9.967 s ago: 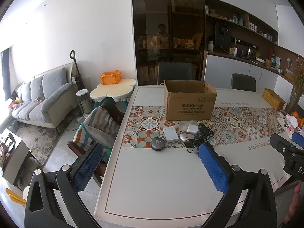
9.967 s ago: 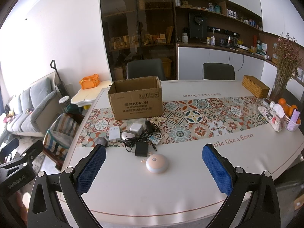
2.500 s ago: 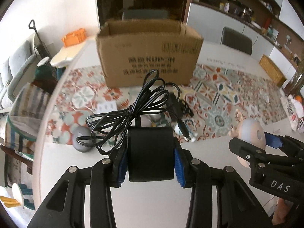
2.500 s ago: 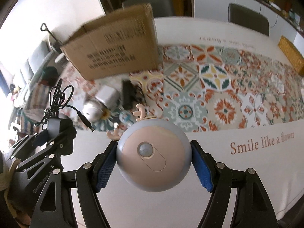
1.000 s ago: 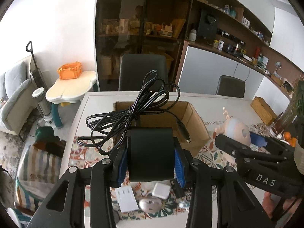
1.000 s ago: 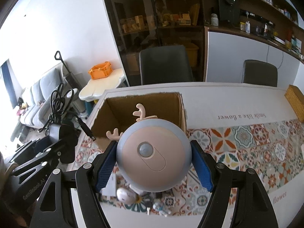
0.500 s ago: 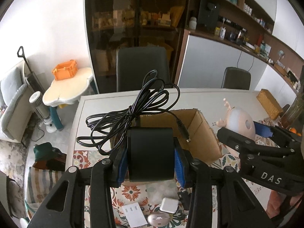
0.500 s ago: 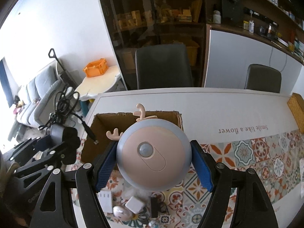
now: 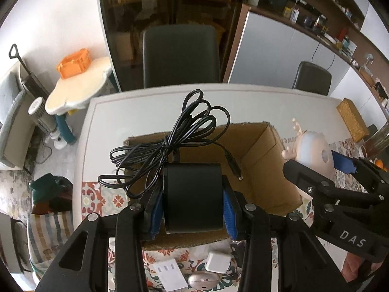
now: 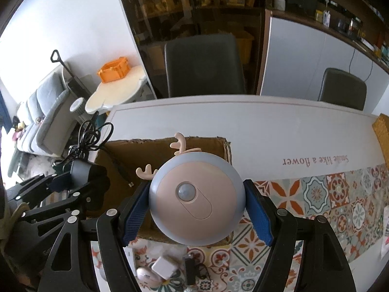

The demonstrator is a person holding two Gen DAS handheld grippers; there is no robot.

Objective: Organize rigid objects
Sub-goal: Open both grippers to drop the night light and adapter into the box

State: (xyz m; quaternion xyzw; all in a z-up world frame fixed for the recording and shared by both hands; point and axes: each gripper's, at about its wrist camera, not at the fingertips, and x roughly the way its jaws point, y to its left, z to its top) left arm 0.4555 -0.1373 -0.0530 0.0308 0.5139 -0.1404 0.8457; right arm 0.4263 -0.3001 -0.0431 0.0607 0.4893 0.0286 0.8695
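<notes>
Adapter point(image 9: 193, 199) between left fingers point(image 9: 155, 209)

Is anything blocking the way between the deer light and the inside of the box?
Nothing visible does. The right claw holds the deer light right over the open cardboard box, whose top has no lid. The left claw with the black adapter is beside it, not under it.

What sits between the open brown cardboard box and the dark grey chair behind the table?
Only bare white tabletop separates the cardboard box from the grey chair, clearest in the right wrist view.
</notes>
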